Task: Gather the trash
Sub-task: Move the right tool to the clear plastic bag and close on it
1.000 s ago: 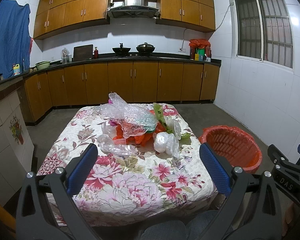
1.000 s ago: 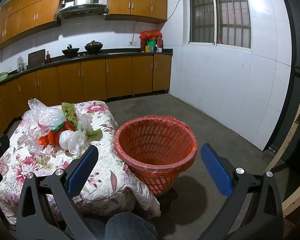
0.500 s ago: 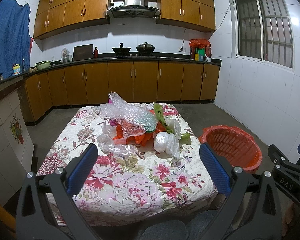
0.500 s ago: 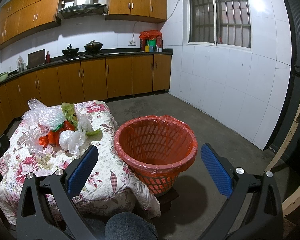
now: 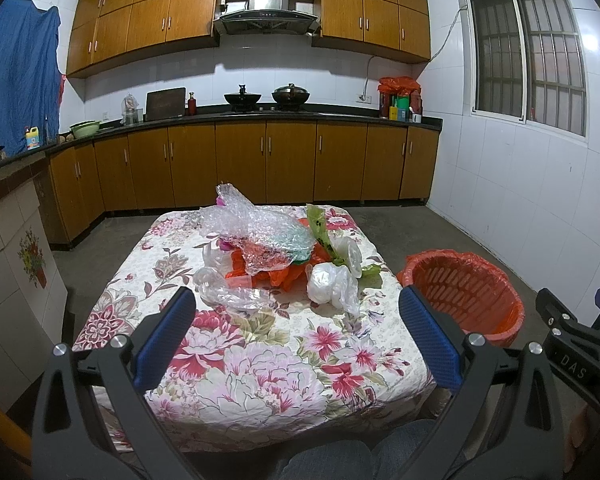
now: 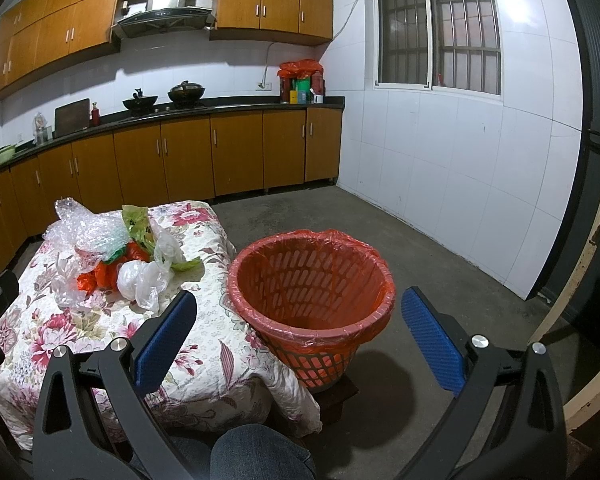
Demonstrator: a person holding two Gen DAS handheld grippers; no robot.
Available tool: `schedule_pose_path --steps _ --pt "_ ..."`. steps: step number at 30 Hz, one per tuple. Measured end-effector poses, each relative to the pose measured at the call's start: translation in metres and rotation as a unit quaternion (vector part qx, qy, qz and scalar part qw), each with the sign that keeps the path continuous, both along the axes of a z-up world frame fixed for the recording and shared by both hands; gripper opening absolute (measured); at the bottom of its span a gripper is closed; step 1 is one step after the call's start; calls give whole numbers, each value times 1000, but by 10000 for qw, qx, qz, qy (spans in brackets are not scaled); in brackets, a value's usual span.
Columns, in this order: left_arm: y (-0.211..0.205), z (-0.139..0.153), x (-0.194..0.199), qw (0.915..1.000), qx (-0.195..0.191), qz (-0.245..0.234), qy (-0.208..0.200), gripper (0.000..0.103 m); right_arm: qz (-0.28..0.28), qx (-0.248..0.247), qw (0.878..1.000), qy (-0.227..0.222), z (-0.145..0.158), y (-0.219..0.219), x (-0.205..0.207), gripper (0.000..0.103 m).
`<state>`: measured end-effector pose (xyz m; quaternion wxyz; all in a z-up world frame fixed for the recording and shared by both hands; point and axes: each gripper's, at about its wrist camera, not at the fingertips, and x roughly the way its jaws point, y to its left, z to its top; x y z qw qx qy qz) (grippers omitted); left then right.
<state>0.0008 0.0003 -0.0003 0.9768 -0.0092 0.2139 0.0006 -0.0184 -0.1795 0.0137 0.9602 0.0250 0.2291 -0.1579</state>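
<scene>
Unchanged since before: both left gripper [image 5: 296,334] and right gripper [image 6: 298,336] spread wide, gripping nothing, ahead an empty lined basket [image 6: 312,280].

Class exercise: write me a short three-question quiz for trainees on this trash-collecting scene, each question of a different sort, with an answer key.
1. True or false: the left tongs already hold a piece of trash.
2. Multiple choice: the orange basket stands A) on the table, B) on the floor beside the table, C) on the counter.
3. Fill in: the basket is lined with an orange plastic ____.

Key:
1. False; both the left and right tongs are open and empty, and the plastic trash pile lies on the floral tablecloth.
2. B.
3. Bag.
</scene>
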Motion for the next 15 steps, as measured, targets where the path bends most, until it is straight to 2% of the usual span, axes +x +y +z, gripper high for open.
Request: schedule_pose_path --steps 8,12,15 --pt "0 -10 2 9999 -14 88 88 99 28 -58 10000 -18 -5 2 4 101" --pt "12 -21 11 9992 59 362 172 99 133 -100 9999 -19 -6 6 11 101" --pt "27 -27 17 9980 65 575 269 99 408 -13 9990 201 -12 15 30 101"
